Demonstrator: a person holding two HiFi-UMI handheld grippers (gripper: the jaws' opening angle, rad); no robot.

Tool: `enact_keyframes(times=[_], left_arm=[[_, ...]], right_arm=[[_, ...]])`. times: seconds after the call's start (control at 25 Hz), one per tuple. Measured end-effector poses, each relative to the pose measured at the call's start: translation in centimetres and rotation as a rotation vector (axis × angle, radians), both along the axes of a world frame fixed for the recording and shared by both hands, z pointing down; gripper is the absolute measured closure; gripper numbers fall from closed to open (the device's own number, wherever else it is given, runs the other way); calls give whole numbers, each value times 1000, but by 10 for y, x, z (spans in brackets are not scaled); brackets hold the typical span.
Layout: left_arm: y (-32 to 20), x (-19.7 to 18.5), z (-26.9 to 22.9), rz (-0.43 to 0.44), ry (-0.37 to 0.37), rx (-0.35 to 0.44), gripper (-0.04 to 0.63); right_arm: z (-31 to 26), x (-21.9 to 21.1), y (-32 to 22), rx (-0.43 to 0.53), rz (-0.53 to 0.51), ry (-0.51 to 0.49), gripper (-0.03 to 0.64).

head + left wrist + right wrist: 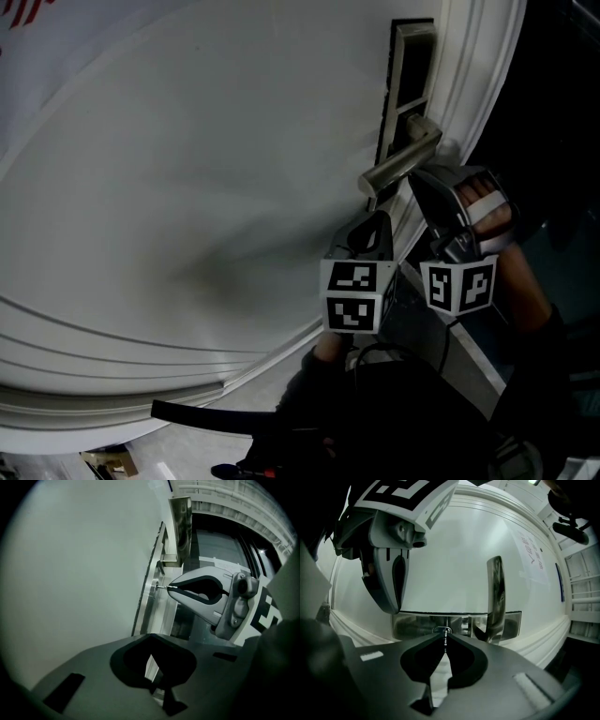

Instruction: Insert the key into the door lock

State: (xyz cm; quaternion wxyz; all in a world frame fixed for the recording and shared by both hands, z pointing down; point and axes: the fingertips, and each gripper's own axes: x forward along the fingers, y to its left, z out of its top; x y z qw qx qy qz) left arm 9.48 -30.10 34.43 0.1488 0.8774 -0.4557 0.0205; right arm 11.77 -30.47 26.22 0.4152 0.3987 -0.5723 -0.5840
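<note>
The white door (187, 169) carries a silver lever handle (405, 159) on a steel lock plate (417, 623). My right gripper (444, 636) is shut on a small metal key (445, 641). The key's tip sits right at the round keyhole (441, 630), left of the lever handle (495, 597). In the left gripper view the right gripper (171, 587) points the key (165, 587) at the lock plate (153, 592). My left gripper (151, 636) is shut with nothing in it, just below and beside the right one (417, 180). How deep the key sits is not visible.
The door edge and white frame mouldings (478, 84) run along the right of the lock. A dark opening (211, 550) lies beyond the door edge. The person's hand (487, 206) holds the right gripper; dark clothing fills the lower right.
</note>
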Motion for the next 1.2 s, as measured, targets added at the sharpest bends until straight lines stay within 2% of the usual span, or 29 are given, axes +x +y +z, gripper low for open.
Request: enact_keyframes(times=[1.2], left_arm=[[2, 5, 0, 33, -14, -12, 595]], right_arm=[[-2, -1, -1, 2, 3, 6, 604]])
